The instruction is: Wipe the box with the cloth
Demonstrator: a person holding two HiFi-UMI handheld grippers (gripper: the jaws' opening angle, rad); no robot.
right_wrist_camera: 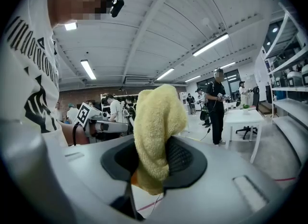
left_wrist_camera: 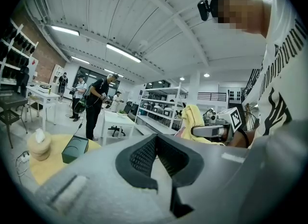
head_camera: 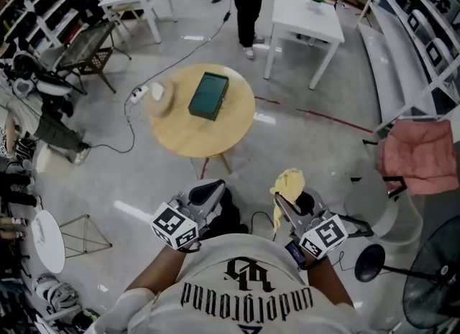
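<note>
Right gripper at lower centre-right has its jaws clamped on the yellow cloth, which bunches up above them. Left gripper is beside it, jaws pressed together on nothing. The dark green box lies flat on the round wooden table, upper centre, well apart from both.

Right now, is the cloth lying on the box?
No, the yellow cloth hangs clamped in the right tongs, while the dark green box sits bare on the round table.
</note>
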